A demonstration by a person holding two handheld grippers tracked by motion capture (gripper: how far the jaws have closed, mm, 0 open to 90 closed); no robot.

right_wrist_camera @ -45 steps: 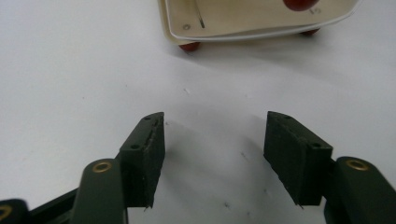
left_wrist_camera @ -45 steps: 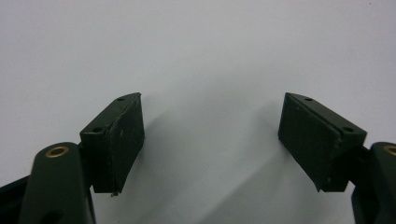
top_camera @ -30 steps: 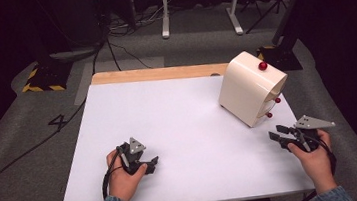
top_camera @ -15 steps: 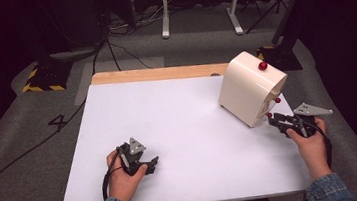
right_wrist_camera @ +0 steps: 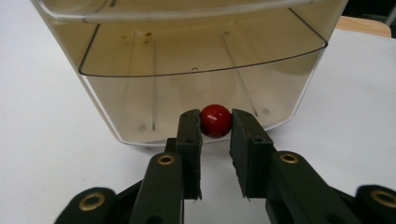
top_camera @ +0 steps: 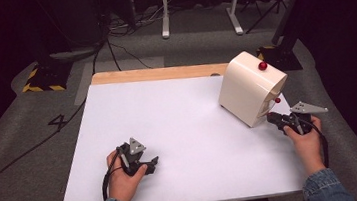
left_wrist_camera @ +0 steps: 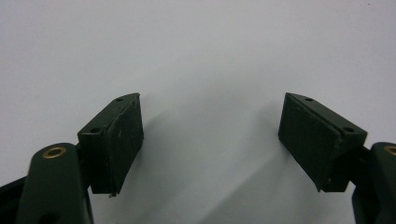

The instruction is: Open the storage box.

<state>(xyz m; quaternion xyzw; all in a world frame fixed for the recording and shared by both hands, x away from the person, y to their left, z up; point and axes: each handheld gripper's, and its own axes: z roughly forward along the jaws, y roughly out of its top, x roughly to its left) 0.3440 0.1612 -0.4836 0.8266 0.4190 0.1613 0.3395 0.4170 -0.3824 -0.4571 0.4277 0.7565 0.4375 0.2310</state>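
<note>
A cream drawer unit stands at the table's right back, with a red knob on top and another red knob on its right face. In the right gripper view its clear lower drawer carries a red knob. My right gripper has one jaw against each side of that knob. In the high view the right gripper touches the unit's lower right corner. My left gripper rests low on the white table near the front left. Its jaws stand wide open with nothing between them.
The white table top has a wooden strip along its far edge. Beyond the table, cables and a white stand sit on the grey floor. The person's hands come in from the front edge.
My right gripper has moved forward and left, up to the drawer unit, and its jaws now sit around the lower red knob. The left gripper has stayed put.
</note>
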